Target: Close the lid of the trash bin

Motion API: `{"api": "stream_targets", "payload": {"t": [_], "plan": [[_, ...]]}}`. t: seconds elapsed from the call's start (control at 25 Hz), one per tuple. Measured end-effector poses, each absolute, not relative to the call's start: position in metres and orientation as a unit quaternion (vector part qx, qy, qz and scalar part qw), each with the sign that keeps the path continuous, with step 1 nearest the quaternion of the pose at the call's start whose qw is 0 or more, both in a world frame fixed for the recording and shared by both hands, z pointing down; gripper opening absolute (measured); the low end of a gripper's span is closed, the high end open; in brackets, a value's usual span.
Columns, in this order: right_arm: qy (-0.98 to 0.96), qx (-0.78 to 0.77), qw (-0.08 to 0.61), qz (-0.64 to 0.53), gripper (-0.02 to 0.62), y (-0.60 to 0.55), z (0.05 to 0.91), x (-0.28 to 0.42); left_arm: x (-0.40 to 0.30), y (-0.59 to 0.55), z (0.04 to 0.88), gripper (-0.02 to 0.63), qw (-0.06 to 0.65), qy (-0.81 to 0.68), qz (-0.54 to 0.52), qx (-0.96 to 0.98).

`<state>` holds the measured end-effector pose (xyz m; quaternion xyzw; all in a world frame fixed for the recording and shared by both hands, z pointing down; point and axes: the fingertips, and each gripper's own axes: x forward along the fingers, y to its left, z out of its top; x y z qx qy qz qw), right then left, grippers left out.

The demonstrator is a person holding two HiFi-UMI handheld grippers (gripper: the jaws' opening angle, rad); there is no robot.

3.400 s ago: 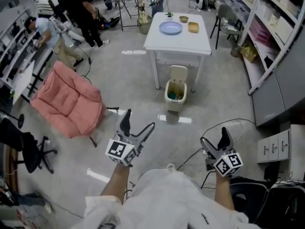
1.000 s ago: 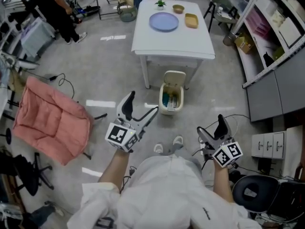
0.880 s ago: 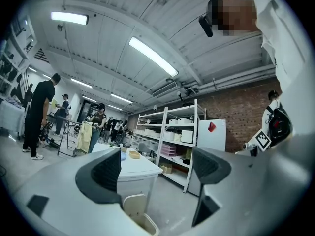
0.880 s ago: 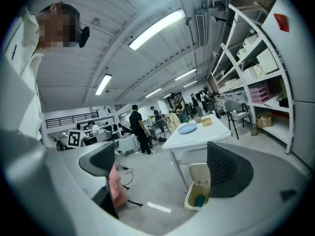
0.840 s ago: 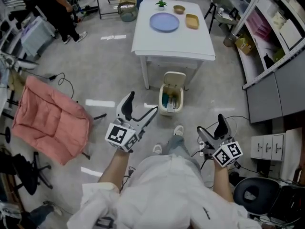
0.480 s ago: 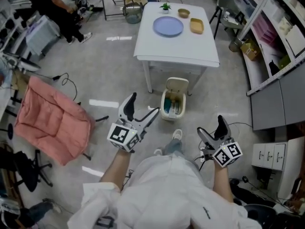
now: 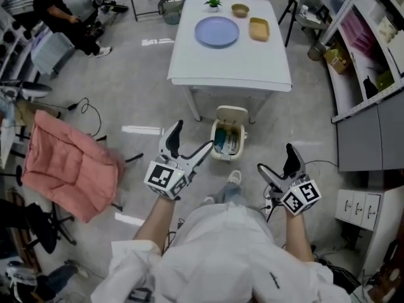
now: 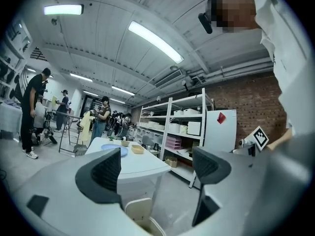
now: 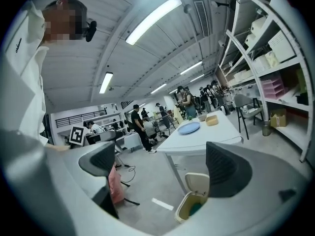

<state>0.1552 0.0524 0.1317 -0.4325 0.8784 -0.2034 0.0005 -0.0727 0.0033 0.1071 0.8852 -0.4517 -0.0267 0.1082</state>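
The trash bin (image 7: 225,157) stands on the floor (image 7: 145,100) against the near edge of the white worktop (image 7: 227,62), ahead of the person and between the two tools. Its lid (image 7: 231,113) is up, tipped back toward the worktop, so the bin is open.

The left hand-held gripper (image 7: 191,141) is held in the air with its jaws wide apart and nothing between them. From the head view its inner jaw tip points at the bin's near left corner, close to it but apart. The right hand-held gripper (image 7: 276,163) is also spread wide and empty. It sits further from the bin, off to the bin's near right.

In the left gripper view (image 8: 157,168) only the cream lid (image 8: 138,209) and a sliver of rim show, because the tool's own body cuts off the rest. The right gripper view (image 9: 162,163) shows the bin (image 9: 186,211) low between the jaws, its lid (image 9: 198,182) upright, and its base hidden behind the tool.

Teal and green contents (image 7: 222,141) lie inside the bin, but what they are cannot be made out. A blue plate (image 7: 216,31) sits near the worktop's far edge.
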Motion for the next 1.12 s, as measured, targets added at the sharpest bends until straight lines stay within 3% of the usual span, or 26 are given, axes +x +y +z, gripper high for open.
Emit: {"api": "stream_targets", "payload": {"t": [0.8,1.12], "plan": [[0.920,-0.321,-0.070,-0.212,0.578,-0.104,0.211,0.168,0.024,-0.127,0.180,0.457,0.113,-0.428,0.075,0.893],[0.920,-0.308,-0.113,-0.215,0.578,-0.139,0.259,0.153,0.028,-0.150,0.242,0.457,0.093,-0.370,0.154,0.911]]}}
